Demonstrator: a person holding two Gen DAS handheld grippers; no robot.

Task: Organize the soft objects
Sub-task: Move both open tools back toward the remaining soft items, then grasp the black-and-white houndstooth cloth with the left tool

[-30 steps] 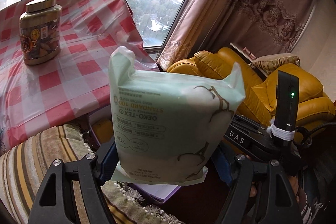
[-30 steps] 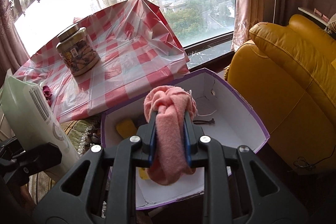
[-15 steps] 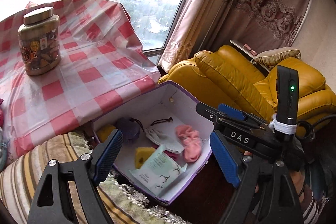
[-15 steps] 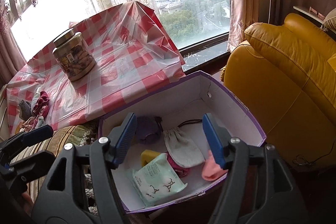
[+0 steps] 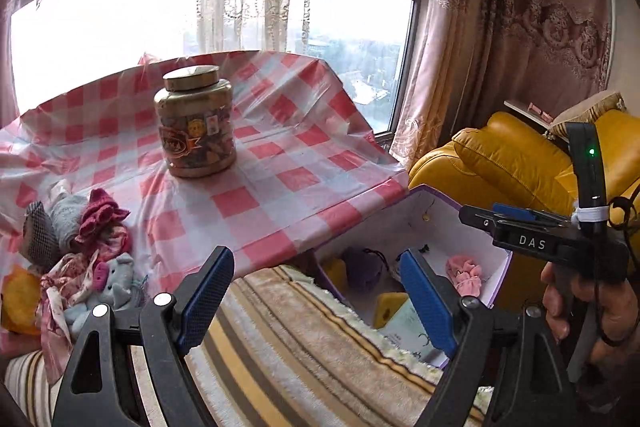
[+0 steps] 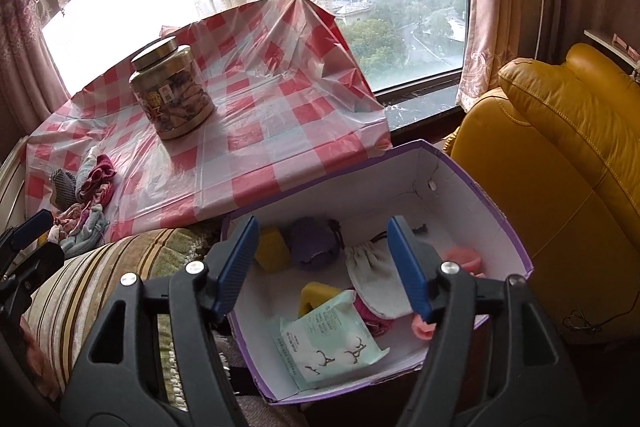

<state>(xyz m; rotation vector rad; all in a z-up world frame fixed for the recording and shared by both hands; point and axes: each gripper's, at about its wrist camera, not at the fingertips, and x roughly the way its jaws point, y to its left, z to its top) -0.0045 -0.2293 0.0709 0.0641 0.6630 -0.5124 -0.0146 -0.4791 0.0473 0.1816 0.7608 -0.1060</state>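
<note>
My left claw (image 5: 316,301) gapes wide with nothing between its blue pads, hanging over a striped cushion (image 5: 304,343) beside the counter (image 5: 256,163). My right claw (image 6: 324,263) is just as wide and bare, poised above the purple box (image 6: 452,171). Inside the box I see the green tissue pack (image 6: 332,339) lying flat near the front, a pink cloth (image 6: 464,257) at the right, a white pouch (image 6: 372,267) and yellow sponges (image 6: 272,247). A heap of soft toys (image 5: 84,255) sits on the counter's left edge, well apart from a jar (image 5: 194,123).

"DAS" on right tongs (image 5: 532,241) body; other txt unreadable.
</note>
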